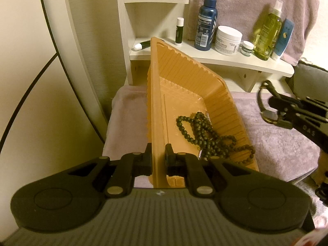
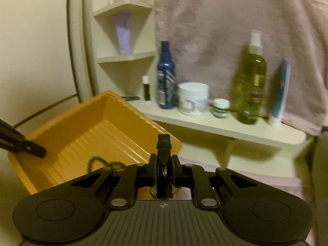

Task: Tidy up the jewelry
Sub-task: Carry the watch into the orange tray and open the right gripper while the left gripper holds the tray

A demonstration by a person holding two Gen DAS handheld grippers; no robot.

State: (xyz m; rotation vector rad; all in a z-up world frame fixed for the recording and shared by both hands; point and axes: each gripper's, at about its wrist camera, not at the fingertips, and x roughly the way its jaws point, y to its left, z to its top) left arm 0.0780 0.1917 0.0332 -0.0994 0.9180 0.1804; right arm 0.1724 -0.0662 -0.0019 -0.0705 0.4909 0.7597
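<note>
A pinkish towel covers the surface, and on it an orange ribbed tray is tipped up on its side, its near wall clamped between the closed fingers of the left gripper at 6 o'clock in the left wrist view. A dark bead necklace lies heaped in the tray's low corner. At 3 o'clock, clear of the tray, the right gripper is closed tight on the strap of a black wristwatch.
</note>
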